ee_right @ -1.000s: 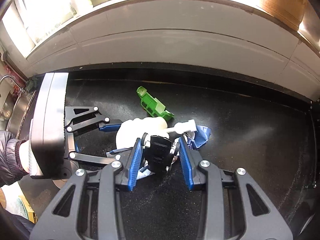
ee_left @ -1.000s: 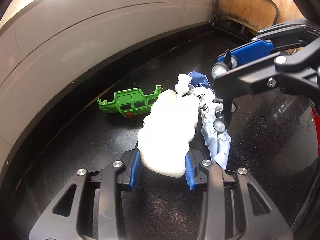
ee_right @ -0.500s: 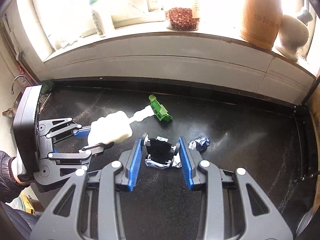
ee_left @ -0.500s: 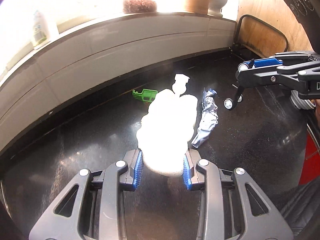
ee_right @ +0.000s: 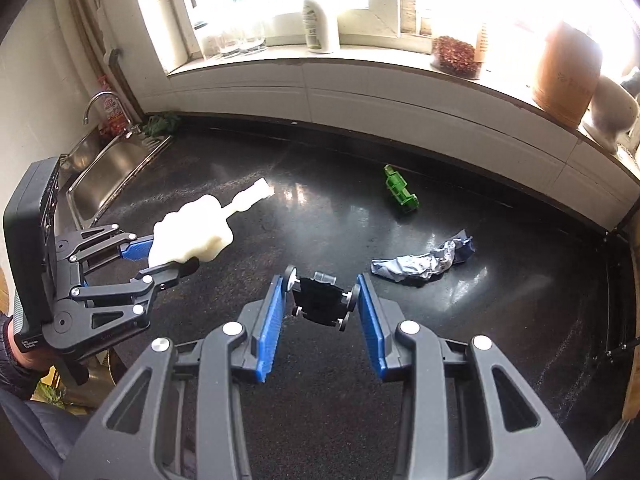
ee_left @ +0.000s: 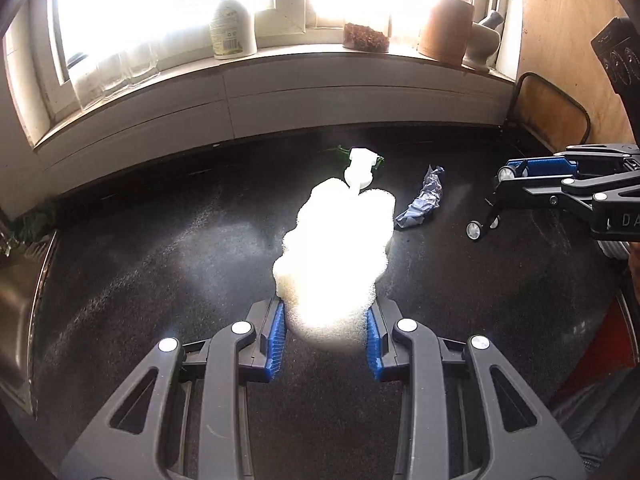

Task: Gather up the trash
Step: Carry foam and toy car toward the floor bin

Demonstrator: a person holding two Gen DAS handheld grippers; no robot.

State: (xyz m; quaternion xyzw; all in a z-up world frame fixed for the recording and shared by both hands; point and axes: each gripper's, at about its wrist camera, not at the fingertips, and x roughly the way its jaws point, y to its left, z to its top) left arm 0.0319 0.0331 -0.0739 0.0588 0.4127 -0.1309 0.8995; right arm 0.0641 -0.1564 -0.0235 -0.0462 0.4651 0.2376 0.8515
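Note:
My left gripper (ee_left: pixel 325 326) is shut on a crushed white plastic bottle (ee_left: pixel 336 256) and holds it above the black counter; the bottle also shows in the right wrist view (ee_right: pixel 192 234). My right gripper (ee_right: pixel 320 312) is shut on a small black wheeled toy chassis (ee_right: pixel 320 300), held off the counter; its wheels hang below the gripper in the left wrist view (ee_left: pixel 480 226). A crumpled blue-grey wrapper (ee_right: pixel 420 264) lies on the counter, also in the left wrist view (ee_left: pixel 422 204). A green plastic toy piece (ee_right: pixel 400 190) lies farther back near the wall.
A steel sink (ee_right: pixel 108 168) with a tap sits at the counter's left end. The window sill carries a white bottle (ee_right: pixel 320 20), a jar of red bits (ee_right: pixel 456 54), a brown pot (ee_right: pixel 568 72) and a mortar. A wooden panel stands at the right edge.
Both grippers have lifted away from the counter with their loads, the bottle and the toy chassis. The wrapper and green piece stay on the counter, now farther off.

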